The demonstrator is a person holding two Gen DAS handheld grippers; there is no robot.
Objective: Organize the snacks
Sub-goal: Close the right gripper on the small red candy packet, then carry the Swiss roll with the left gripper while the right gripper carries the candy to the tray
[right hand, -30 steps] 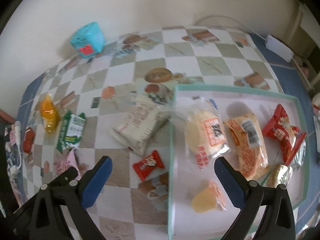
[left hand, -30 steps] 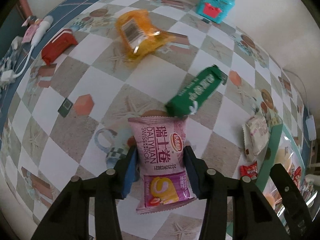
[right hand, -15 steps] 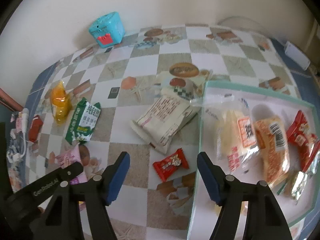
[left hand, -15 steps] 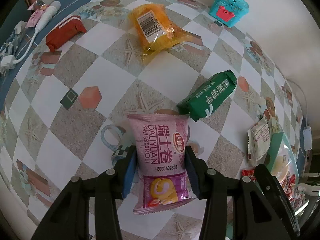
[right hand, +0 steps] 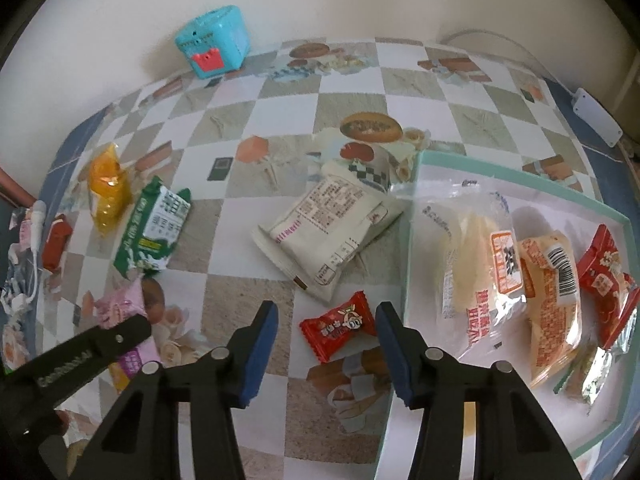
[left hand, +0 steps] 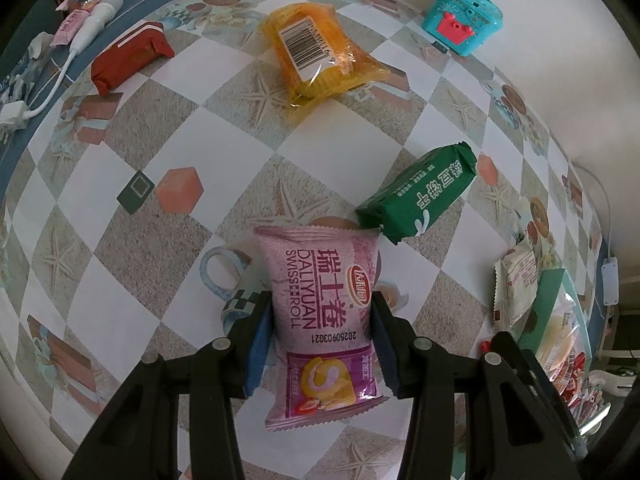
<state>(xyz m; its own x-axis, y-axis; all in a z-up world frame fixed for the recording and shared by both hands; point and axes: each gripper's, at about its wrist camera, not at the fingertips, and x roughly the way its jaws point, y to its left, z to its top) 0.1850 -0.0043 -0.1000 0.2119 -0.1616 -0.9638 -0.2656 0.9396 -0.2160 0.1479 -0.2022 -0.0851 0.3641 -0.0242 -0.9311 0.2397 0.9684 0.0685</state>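
Observation:
My left gripper point(left hand: 322, 320) is shut on a pink Swiss roll packet point(left hand: 324, 280) and holds it over the checked tablecloth. The same packet point(right hand: 124, 300) shows at the lower left of the right wrist view. My right gripper point(right hand: 326, 322) points down over a small red candy packet point(right hand: 338, 326) lying flat on the cloth. Its jaws are closing with the candy between them, and a gap still shows at the left pad point(right hand: 264, 332). Just right of it lies a white tray with a teal rim point(right hand: 412, 240), holding several wrapped snacks.
Loose on the cloth lie a green packet point(left hand: 420, 196), an orange cake packet point(left hand: 316, 52), a red-brown bar point(left hand: 128, 56) and a white packet point(right hand: 328, 228). A teal toy box point(right hand: 212, 42) stands by the wall. A white cable point(left hand: 60, 76) runs along the left edge.
The right gripper's jaws have narrowed from wide open and it has sunk toward the red candy. The left gripper has kept its hold on the pink packet.

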